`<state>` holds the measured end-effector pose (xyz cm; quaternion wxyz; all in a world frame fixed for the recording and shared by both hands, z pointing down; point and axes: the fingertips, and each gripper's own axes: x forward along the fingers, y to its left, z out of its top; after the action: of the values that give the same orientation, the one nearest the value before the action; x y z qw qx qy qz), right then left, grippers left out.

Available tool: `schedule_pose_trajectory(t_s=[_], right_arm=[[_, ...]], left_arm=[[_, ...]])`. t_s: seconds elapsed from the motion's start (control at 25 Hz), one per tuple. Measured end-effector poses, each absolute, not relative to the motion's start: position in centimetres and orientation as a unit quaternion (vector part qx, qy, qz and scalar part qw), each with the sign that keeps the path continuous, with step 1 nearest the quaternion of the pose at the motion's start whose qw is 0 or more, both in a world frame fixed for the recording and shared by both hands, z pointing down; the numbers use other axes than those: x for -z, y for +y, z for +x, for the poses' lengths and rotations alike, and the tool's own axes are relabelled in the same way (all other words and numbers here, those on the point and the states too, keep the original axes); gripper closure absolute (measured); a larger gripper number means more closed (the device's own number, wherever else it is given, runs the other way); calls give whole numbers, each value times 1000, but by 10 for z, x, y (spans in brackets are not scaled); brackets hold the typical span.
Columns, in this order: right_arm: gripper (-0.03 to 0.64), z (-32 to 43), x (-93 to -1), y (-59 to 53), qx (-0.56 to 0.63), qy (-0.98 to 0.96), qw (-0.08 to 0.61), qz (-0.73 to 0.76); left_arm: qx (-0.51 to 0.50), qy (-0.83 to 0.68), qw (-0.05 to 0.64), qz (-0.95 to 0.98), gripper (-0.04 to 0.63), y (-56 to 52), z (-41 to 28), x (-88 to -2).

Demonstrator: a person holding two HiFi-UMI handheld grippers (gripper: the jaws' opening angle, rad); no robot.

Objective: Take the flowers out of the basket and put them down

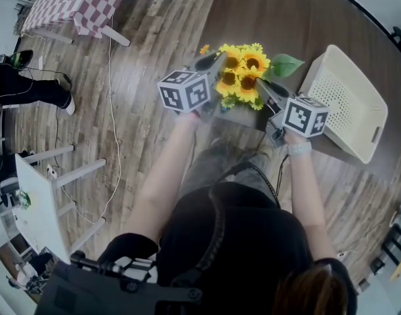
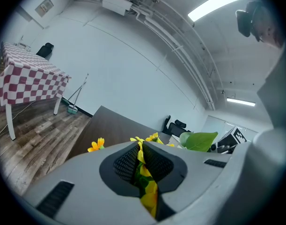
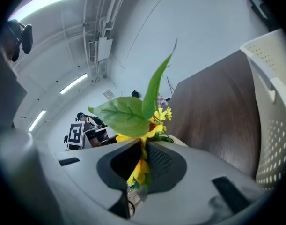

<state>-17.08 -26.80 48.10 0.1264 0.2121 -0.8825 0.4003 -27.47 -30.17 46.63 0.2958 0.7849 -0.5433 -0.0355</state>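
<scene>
A bunch of yellow sunflowers with a green leaf lies near the front edge of the dark wooden table, left of the white perforated basket. My left gripper reaches the bunch from the left. In the left gripper view the left gripper is shut, its pads pinching yellow petals. My right gripper comes in from the right. In the right gripper view the right gripper stands slightly apart, with petals hanging loosely in the gap under a large leaf.
The basket's wall rises close on the right in the right gripper view. A red-checked table stands far left on the wooden floor, with a white stand and a person's leg beside it.
</scene>
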Motion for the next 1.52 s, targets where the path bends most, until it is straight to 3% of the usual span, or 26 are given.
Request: schedule_pose_trajectory(t_s=[0.32,0.4,0.88,1.0,1.28,1.36,1.52], right_arm=[[551,-167,-484,-263,-408,-877,117,224],[551,-167,-485,-263,-405,-877,118,230],[551,-155,-479,-265,-399,-872,83,272],[497,-154,-475,-260,-396,-873,72,276],[497,-151,-470,-245,-377,-875,59,297],[498,-148,-468,-241,-370,-876,60,304],[570,-134,-462,-236,-355,-875,50,326]], left_arm=[[37,-552,284,783,540,-300,-281,-466],[35,-556,284,781,503,-300,-286,-466],[45,-570,260,778,502,-291,-305,-457],[45,-572,248,780,502,-285,-309,-454],[41,-574,228,786,517,-268,-313,-454],[37,-586,214,781,581,-261,-316,-455],[35,-586,207,783,594,-248,-313,-459]])
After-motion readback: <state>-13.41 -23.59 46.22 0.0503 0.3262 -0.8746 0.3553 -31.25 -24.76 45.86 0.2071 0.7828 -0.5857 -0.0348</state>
